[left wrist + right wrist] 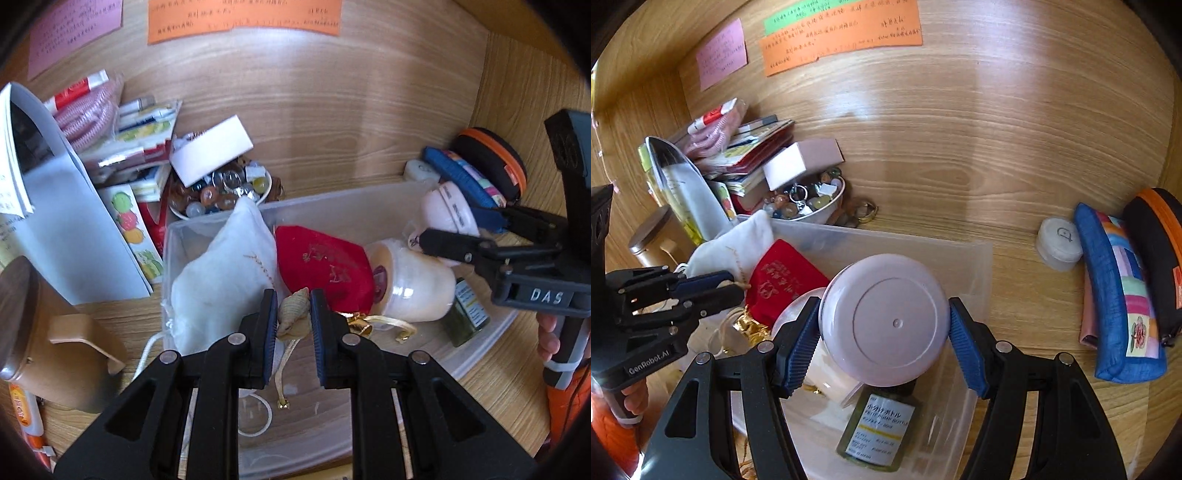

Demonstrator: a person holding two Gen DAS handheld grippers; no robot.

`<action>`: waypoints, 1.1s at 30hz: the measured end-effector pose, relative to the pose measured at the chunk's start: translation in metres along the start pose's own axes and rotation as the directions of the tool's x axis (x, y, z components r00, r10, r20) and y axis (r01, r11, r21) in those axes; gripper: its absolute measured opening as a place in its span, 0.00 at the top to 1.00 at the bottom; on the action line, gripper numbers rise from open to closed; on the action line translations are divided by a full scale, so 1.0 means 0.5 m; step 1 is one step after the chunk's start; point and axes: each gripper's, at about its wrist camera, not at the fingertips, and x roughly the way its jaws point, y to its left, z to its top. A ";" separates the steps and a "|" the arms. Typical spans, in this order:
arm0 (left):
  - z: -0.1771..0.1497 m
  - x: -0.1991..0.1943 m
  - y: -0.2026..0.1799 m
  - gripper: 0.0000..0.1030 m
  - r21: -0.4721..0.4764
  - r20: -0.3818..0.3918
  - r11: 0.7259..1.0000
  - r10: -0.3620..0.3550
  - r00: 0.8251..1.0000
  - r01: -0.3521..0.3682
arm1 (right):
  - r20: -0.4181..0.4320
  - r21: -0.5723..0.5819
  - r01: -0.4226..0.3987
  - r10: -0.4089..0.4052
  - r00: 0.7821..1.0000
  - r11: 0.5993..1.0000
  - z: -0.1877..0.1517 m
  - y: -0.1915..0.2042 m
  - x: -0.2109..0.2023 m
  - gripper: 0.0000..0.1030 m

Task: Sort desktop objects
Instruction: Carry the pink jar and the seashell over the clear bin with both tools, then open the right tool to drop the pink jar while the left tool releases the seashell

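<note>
My left gripper [293, 314] is shut on a small beige seashell [293, 315] and holds it above a clear plastic bin [332, 206]. In the bin lie a white cloth pouch [218, 273], a red velvet pouch [328, 269], a pearly white jar [417, 284] and a small green bottle [467, 314]. My right gripper [884, 325] is shut on a round pale pink jar [886, 321] over the bin's right part [979, 266], above the green bottle [877, 428]. The right gripper also shows in the left wrist view [476, 229].
A bowl of glass beads [221, 192] with a white box [210, 155] on it stands behind the bin. Books and packets [122, 144] pile at the back left. A brown mug [40, 332] stands left. A blue pouch [1119, 295], black-orange case [1156, 254] and white pot [1058, 247] lie right.
</note>
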 end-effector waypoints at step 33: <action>-0.016 -0.058 -0.056 0.35 0.095 0.095 0.991 0.086 0.992 -0.095 | 0.030 -0.080 0.099 -0.097 0.995 0.992 -0.005 0.043 -0.054 0.29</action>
